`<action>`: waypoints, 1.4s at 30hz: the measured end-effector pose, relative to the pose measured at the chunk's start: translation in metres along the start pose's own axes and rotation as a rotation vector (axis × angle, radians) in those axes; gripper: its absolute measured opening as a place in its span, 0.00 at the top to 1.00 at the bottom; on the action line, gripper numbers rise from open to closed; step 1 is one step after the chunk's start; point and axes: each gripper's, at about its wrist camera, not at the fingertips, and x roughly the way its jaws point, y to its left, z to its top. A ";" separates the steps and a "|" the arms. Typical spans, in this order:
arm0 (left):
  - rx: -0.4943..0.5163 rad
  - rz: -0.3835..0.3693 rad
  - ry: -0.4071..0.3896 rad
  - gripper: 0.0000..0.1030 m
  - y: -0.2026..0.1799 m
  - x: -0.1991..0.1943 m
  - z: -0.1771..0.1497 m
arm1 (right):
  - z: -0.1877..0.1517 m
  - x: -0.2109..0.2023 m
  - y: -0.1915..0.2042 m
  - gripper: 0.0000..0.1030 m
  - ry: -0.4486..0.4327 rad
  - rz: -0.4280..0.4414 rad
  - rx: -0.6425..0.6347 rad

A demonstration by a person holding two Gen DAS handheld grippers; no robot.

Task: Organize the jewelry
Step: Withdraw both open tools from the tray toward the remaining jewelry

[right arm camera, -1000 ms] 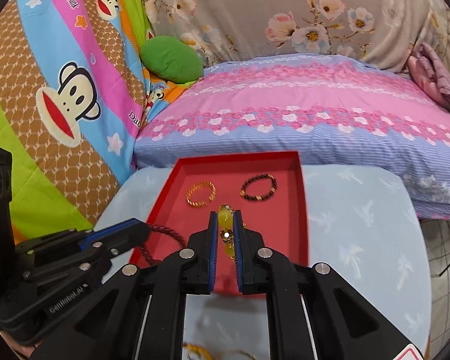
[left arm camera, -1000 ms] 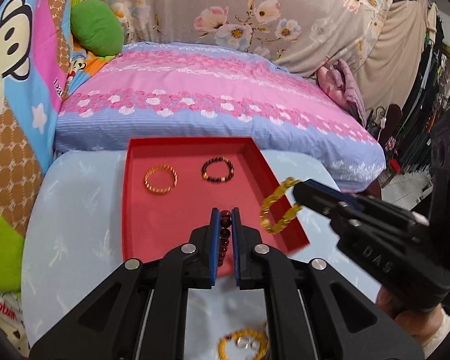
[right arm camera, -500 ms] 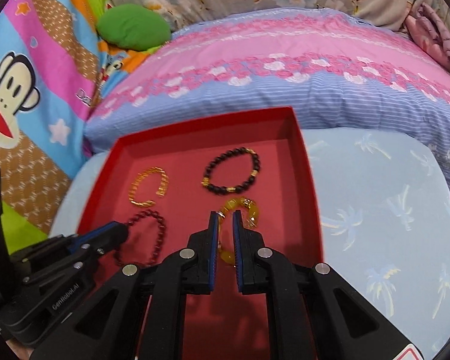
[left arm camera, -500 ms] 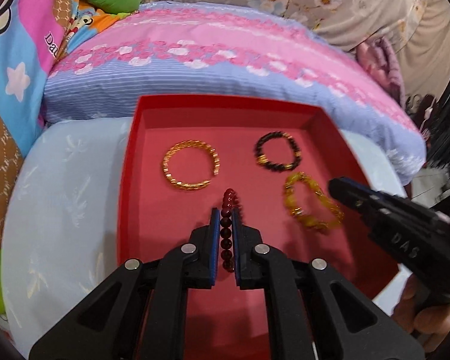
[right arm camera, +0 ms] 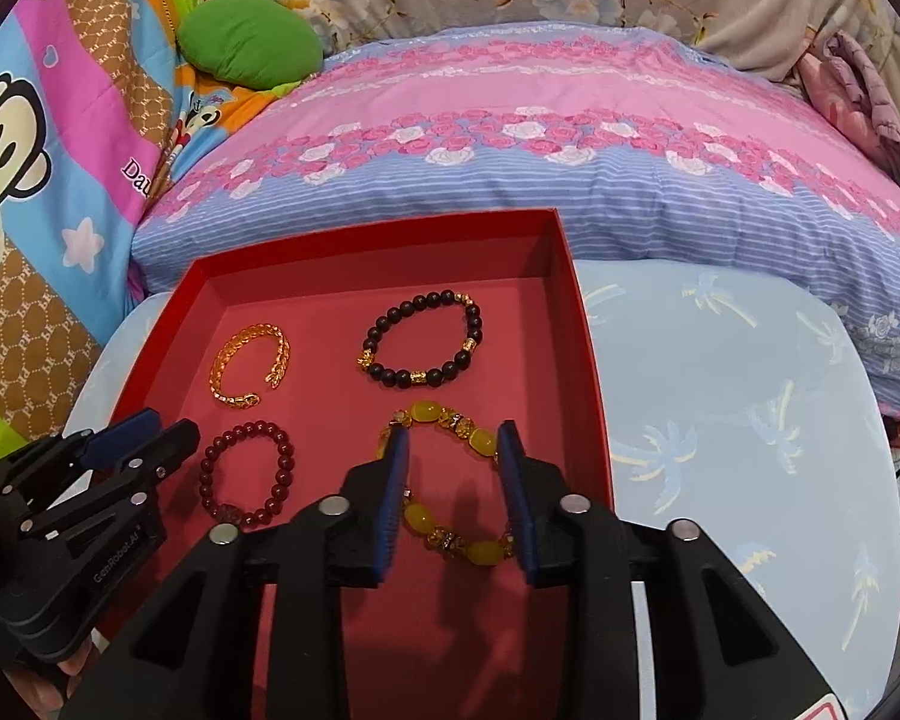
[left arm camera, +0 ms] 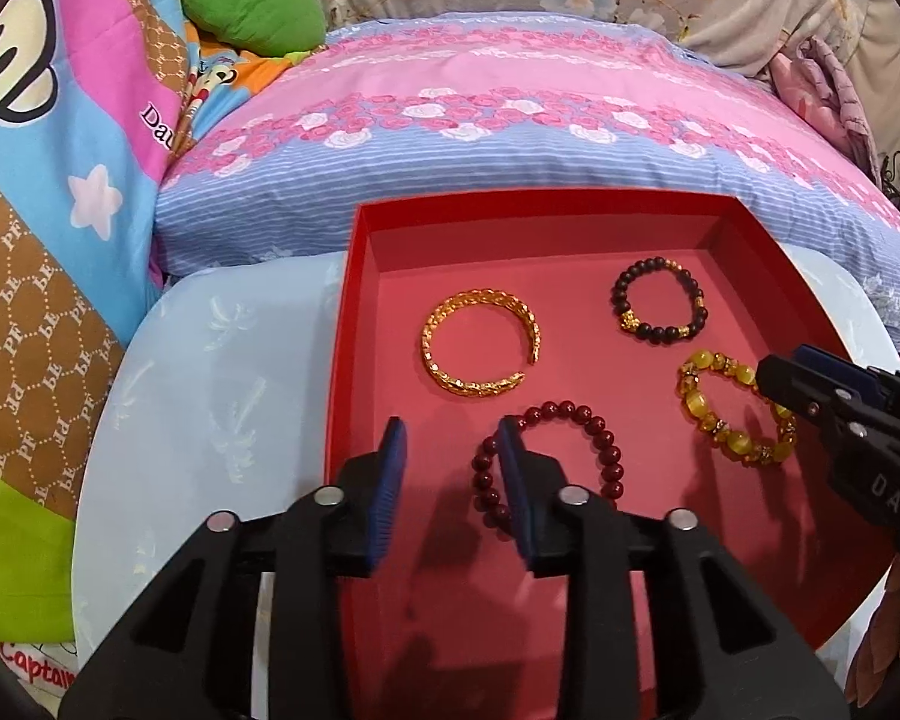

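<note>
Both grippers stand open over the red tray (left arm camera: 354, 324): the left gripper (left arm camera: 450, 456) beside the dark red bracelet (left arm camera: 594, 438), the right gripper (right arm camera: 453, 459) astride the yellow bracelet (right arm camera: 426, 519), both lying near the tray's front edge. Release looks done; next, lifting clear without snagging beads.

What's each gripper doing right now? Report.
Left gripper: open, holding nothing; red bracelet lies released.
Right gripper: open, empty, over yellow bracelet.

We've got four bracelets in the tray (right arm camera: 591, 360): open cuff (right arm camera: 250, 366) at ten o'clock, beaded bracelet (right arm camera: 421, 339) at two, round-bead loop (right arm camera: 247, 474) at seven, chunky bracelet (right arm camera: 444, 480) at five. Tray sits on the table (right arm camera: 750, 420), bedding (right arm camera: 540, 138) behind.
</note>
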 end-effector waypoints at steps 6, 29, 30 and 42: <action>-0.001 0.000 -0.017 0.69 0.002 -0.014 -0.001 | -0.007 -0.019 0.001 0.67 -0.022 0.006 0.004; -0.029 -0.063 -0.015 0.69 -0.008 -0.113 -0.098 | -0.123 -0.130 -0.005 0.67 -0.006 -0.001 -0.028; -0.031 -0.067 -0.009 0.69 -0.008 -0.115 -0.103 | -0.129 -0.132 -0.004 0.67 0.000 -0.004 -0.033; -0.033 -0.134 0.084 0.69 -0.025 -0.116 -0.161 | -0.183 -0.125 0.007 0.67 0.076 -0.025 -0.068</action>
